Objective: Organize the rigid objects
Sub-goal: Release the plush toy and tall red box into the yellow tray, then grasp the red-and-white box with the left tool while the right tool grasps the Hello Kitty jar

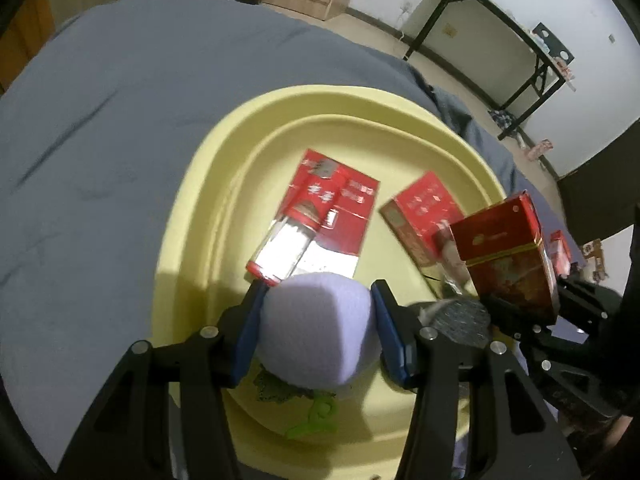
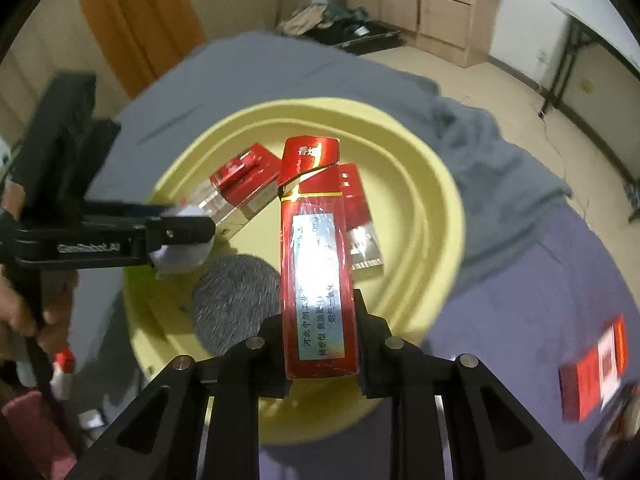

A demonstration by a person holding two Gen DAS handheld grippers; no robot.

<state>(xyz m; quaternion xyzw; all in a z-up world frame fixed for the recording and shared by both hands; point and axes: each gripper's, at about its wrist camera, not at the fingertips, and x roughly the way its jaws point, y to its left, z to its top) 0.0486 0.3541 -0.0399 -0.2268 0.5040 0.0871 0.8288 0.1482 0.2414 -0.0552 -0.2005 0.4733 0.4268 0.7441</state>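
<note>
Your right gripper pinches a red pack over the yellow basin, your left gripper clamps a pale foam block beside it, and crowding them could knock either loose outside the rim.

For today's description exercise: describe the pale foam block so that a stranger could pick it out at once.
Find the yellow basin on the grey sheet. Just above its near edge, the left tongs grip the foam block. It is pale lilac, soft and rounded, while everything nearby is a glossy red box.
</note>
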